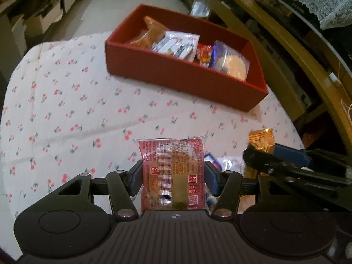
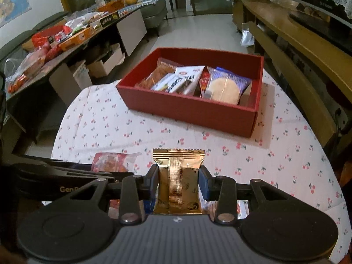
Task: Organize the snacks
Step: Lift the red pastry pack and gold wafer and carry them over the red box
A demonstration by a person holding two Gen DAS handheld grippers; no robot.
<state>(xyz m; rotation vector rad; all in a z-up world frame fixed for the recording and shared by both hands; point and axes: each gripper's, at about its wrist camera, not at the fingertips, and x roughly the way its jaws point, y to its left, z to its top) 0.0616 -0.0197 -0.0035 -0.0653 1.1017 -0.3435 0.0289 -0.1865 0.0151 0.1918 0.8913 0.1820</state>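
My left gripper (image 1: pixel 173 176) is shut on a red pastry packet (image 1: pixel 173 171), held upright above the cherry-print tablecloth (image 1: pixel 77 101). My right gripper (image 2: pixel 178 183) is shut on a gold foil snack packet (image 2: pixel 178 180), also lifted off the cloth. Each gripper shows in the other's view: the right gripper (image 1: pixel 259 151) with its gold packet (image 1: pixel 261 139) at the left view's right side, the left one's red packet (image 2: pixel 112 161) at the right view's lower left. The red box (image 1: pixel 182 74) (image 2: pixel 189 112) stands farther back on the table and holds several snack packets.
A wooden cabinet (image 2: pixel 308 50) runs along the right side of the table. A cluttered side table (image 2: pixel 66 37) with snack bags and boxes stands to the left. A few more packets (image 1: pixel 222 162) lie on the cloth under the grippers.
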